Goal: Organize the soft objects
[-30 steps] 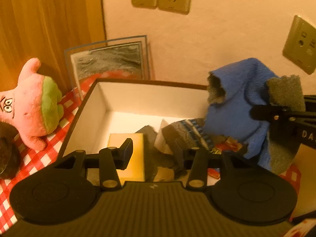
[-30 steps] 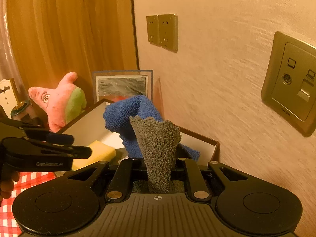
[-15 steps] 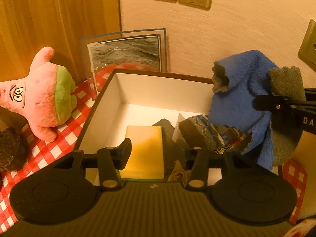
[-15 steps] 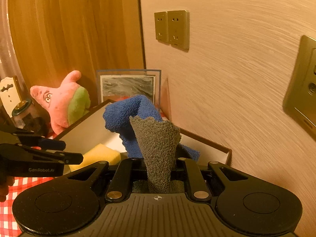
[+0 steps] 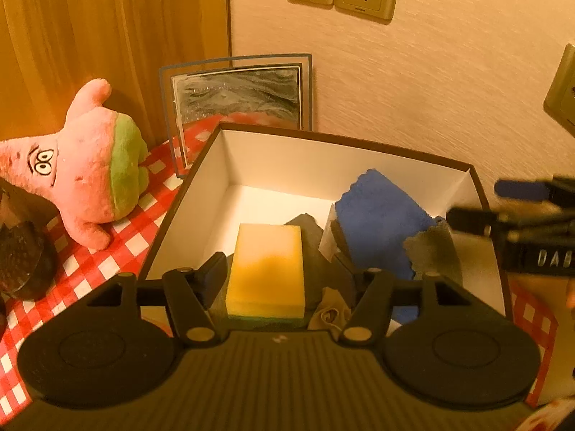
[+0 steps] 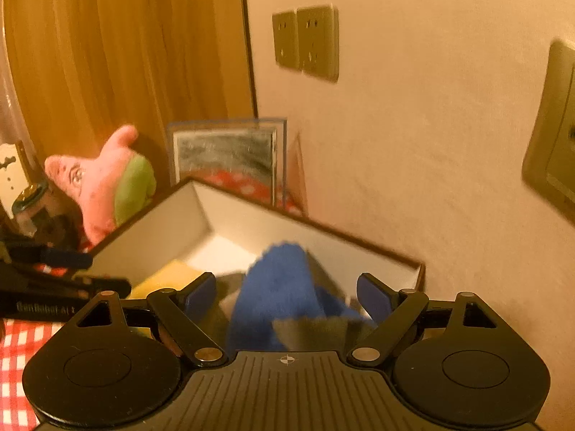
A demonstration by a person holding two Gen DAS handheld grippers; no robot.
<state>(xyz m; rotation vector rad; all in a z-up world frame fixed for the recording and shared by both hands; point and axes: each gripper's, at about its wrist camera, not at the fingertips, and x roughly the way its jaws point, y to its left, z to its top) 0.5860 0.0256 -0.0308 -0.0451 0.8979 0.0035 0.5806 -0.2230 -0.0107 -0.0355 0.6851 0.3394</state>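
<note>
The soft blue and grey cloth (image 5: pixel 381 222) lies in the right side of the open box with white walls and a brown rim (image 5: pixel 345 140). It rests on a heap of other small soft things there, too dark to name. It looks light and floppy, so I think it will fold and sag when lifted; a pinch on a thick fold near the middle would hold best, not the thin grey edge.

The right gripper (image 6: pixel 287 294) has just been opening its jaws and has let go. The cloth sits low between its blue pads, and they do not press on it.

Next to the cloth, in the middle of the box, is a yellow sponge block with a green bottom (image 5: pixel 267 269). It looks squashy and light too. The left gripper (image 5: pixel 284 273) has also just been opening. Its jaws stand wide on each side of the sponge and hold nothing.

Outside the box, on the red and white checked tablecloth (image 5: pixel 122 248), sits a pink star plush toy with green shorts (image 5: pixel 86 168). It is not in the box yet.
</note>
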